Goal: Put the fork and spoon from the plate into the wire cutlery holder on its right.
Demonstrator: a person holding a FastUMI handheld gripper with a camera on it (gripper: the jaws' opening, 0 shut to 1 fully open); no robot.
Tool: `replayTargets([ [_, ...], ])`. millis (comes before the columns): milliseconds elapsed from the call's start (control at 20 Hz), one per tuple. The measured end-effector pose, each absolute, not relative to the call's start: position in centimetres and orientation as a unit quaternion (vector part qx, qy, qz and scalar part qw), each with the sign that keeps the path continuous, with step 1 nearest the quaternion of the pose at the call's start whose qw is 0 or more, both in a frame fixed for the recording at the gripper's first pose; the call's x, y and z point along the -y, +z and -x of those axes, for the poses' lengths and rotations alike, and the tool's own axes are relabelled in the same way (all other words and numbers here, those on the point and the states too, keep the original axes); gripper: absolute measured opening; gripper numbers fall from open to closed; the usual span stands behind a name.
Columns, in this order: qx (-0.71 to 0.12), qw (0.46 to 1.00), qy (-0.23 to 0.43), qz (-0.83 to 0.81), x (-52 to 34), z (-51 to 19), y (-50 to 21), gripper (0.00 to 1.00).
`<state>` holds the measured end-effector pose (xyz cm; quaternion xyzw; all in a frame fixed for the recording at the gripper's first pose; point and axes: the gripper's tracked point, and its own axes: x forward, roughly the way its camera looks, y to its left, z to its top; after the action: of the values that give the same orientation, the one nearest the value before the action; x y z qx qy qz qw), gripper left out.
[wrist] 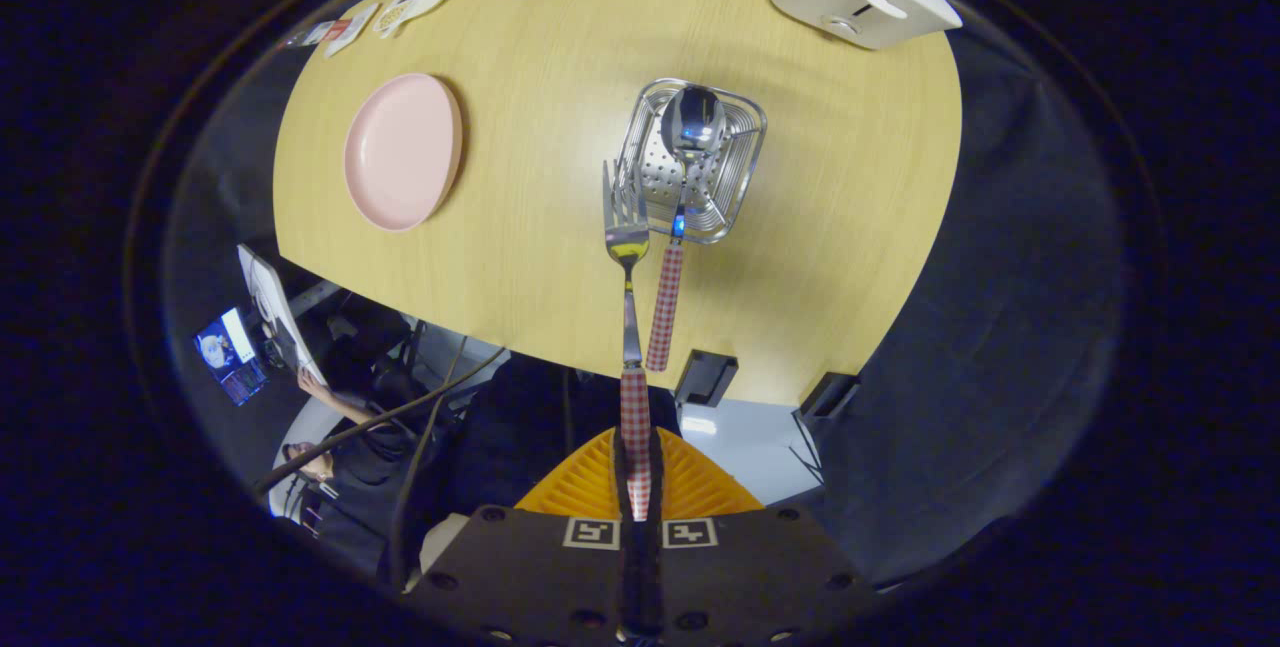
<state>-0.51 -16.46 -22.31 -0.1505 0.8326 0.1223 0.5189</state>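
While the fingers (637,487) clamp its handle, the fork (627,267) (tines forward) hangs beside the holder (742,142).

The fork (627,227), a steel piece with a red-and-white checked handle, is clamped by that handle between the two fingers of the gripper (637,467) and points straight ahead, its tines reaching the near left edge of the wire cutlery holder (737,189). The spoon (682,189), with a matching checked handle, leans in the holder with its shiny bowl over the basket's perforated floor and its handle sticking out over the near rim toward the fingers. The pink plate (402,151) lies flat and bare on the wooden table, well apart to the holder's left.
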Motion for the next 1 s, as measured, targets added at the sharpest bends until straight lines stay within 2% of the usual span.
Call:
replayTargets([
  [400, -0.864, 0.479, 0.110, 0.109, 16.3, -1.0, -24.0, 0.01],
  [700, -0.853, 0.493, 0.109, 0.128, 16.0, -3.3, -24.5, 0.02],
  [1000, -0.841, 0.515, 0.105, 0.125, 14.2, -4.6, -24.5, 0.12],
])
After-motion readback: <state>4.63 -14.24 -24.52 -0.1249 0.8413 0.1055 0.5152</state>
